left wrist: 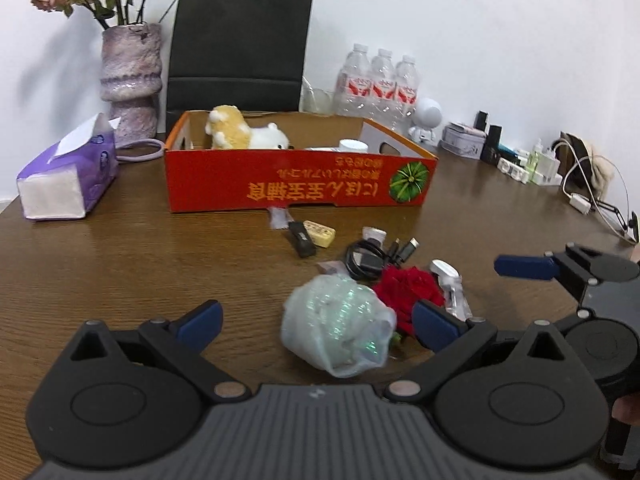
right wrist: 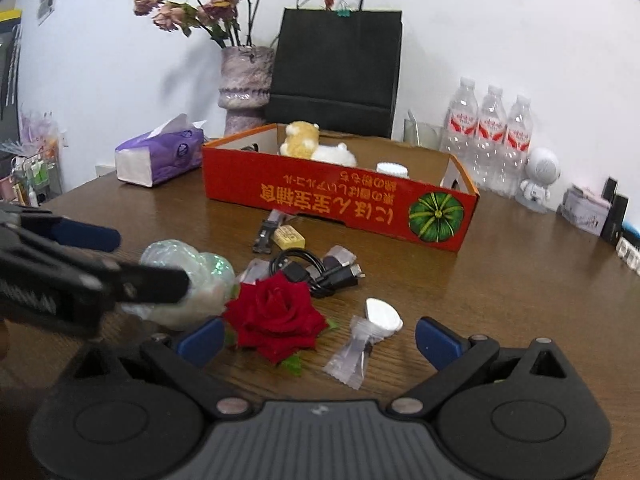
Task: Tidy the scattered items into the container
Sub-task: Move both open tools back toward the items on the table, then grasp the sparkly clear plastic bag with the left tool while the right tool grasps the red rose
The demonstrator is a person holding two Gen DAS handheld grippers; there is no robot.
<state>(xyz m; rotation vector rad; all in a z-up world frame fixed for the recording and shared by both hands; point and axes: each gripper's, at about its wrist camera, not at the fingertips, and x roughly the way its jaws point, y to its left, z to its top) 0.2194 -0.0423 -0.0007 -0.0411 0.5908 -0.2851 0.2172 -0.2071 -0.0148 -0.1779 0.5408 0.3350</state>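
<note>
The red cardboard box, open-topped with orange print, stands at 12 o'clock on the brown wood-grain table and holds a plush toy and a white ribbed lid. The scattered items lie just in front of it: a crinkled translucent bag, a velvety red rose, a coiled black cable, a clear sweet wrapper, a white oval piece, a yellow block touching a black stick. The left gripper is level and low, tongs wide apart, the bag between its blue pads. The right gripper sits likewise, tongs apart, rose and wrapper between them. At 10 o'clock: a purple tissue pack and a mottled vase; at 1 o'clock, water bottles against the white wall
</note>
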